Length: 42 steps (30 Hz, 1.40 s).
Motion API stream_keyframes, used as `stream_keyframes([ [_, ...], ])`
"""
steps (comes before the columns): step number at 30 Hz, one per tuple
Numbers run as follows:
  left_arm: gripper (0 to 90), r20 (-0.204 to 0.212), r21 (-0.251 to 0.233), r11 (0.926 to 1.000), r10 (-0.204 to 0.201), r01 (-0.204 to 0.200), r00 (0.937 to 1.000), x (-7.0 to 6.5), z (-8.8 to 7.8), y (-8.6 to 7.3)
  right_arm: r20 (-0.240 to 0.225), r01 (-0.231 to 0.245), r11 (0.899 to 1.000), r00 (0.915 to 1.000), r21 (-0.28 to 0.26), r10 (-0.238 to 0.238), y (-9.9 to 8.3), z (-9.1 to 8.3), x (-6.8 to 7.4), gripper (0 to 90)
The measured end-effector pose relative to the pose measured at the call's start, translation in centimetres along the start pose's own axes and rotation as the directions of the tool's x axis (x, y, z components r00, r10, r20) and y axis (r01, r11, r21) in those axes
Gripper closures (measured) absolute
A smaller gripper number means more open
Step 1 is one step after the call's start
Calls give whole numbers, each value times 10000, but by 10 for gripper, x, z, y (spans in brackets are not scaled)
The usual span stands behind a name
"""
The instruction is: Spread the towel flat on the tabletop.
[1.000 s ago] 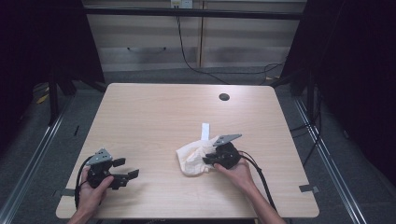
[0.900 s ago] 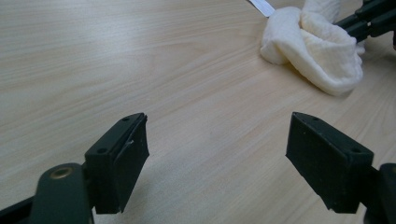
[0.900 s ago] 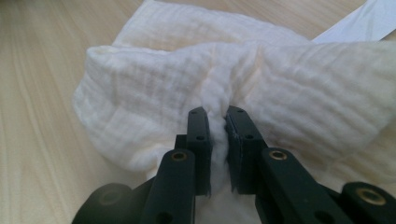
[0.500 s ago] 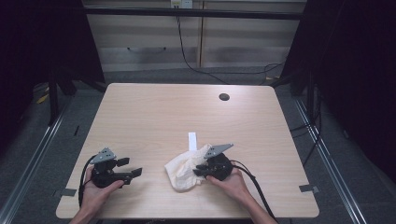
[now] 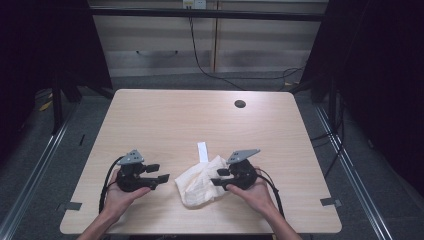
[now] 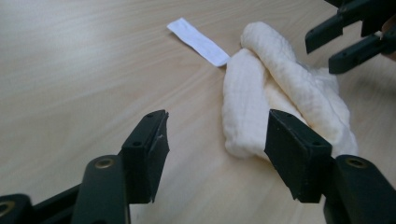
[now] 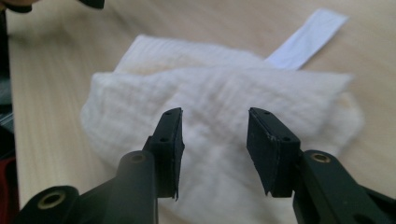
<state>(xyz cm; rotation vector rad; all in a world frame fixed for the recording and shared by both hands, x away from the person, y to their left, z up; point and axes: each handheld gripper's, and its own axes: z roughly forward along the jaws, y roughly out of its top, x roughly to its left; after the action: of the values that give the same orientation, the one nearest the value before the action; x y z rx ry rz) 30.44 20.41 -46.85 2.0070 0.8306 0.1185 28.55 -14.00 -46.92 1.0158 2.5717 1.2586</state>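
A crumpled white cloth [image 5: 201, 183] lies on the wooden table [image 5: 160, 120], a white paper strip [image 5: 202, 151] touching its far edge. The right gripper [image 7: 215, 135] hovers over it, jaws apart and empty. The left gripper [image 6: 215, 140] sits beside it, jaws wide, with the cloth just ahead of its right jaw.

The tabletop [image 5: 165, 120] is bright under light from above — the room around is dark, and the cloth [image 7: 219, 116] looks blurry up close.

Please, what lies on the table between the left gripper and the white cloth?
Nothing: in the high view, bare wooden table separates the left gripper from the white cloth. The left gripper view shows the same.
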Motion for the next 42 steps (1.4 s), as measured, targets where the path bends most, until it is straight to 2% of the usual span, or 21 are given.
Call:
stream_keyframes([
  [1,426,93,-21,10000,-75,75,9999,1,5,5,373,-56,9998,9993,-213,64,7,-7,-12,563],
  [2,426,97,-47,9999,-98,99,9999,1,8,7,373,-56,9998,9993,-213,64,7,-7,-12,563],
  [3,463,165,-84,10000,-31,33,9999,2,18,12,555,-213,9990,9982,-404,235,14,-7,-23,560],
  [4,475,165,-84,10000,-31,33,9999,2,18,12,555,-213,9990,9982,-404,235,14,-7,-23,560],
  [5,475,223,51,10000,34,-35,9997,1,23,13,566,-279,9986,9979,-454,305,17,-7,-27,559],
  [6,506,311,211,9994,257,-263,9992,-1,33,15,608,-397,9976,9972,-569,432,24,-2,-38,543],
  [7,508,311,211,9994,257,-263,9992,-1,33,15,608,-397,9976,9972,-569,432,24,-2,-38,543],
  [10,506,608,427,9982,393,-419,9974,-5,48,14,643,-553,9976,9963,-416,579,29,14,-47,527],
  [14,464,618,806,9955,442,-491,9971,-8,57,8,438,-640,9979,9970,-139,645,22,31,-48,520],
  [16,501,601,911,9943,507,-561,9969,-8,60,6,342,-692,9976,9970,-55,694,17,35,-48,592],
  [20,688,924,1278,9879,760,-875,9928,-13,67,2,343,-663,9978,9972,-38,664,11,34,-47,824],
  [21,742,924,1278,9879,760,-875,9928,-13,67,2,343,-663,9978,9972,-38,664,11,34,-47,824],
  [22,789,1060,1313,9867,826,-963,9909,-15,68,1,432,-624,9979,9971,-192,631,11,29,-46,882],
  [25,857,1039,1351,9856,877,-1014,9907,-17,66,1,613,-513,9984,9967,-256,528,13,19,-44,893],
  [29,872,951,1222,9882,811,-925,9922,-17,61,3,758,-348,9988,9964,-335,373,12,8,-42,895],
  [31,873,828,1133,9894,818,-910,9932,-15,56,2,881,-271,9987,9956,-428,308,10,-1,-42,895],
  [32,875,664,1045,9907,808,-875,9945,-14,50,1,1015,-198,9981,9945,-577,256,7,-13,-42,895],
  [33,876,664,1045,9907,808,-875,9945,-14,50,1,1015,-198,9981,9945,-577,256,7,-13,-42,895],
  [34,877,593,1030,9908,821,-879,9949,-13,45,0,1147,-228,9974,9929,-684,306,2,-23,-42,895],
  [38,877,395,925,9924,778,-812,9962,-11,34,-4,1340,-266,9966,9903,-776,369,-5,-35,-42,895],
  [42,877,233,607,9951,774,-787,9967,-13,22,-2,1627,-389,9936,9851,-1061,559,-12,-52,-45,895],
])
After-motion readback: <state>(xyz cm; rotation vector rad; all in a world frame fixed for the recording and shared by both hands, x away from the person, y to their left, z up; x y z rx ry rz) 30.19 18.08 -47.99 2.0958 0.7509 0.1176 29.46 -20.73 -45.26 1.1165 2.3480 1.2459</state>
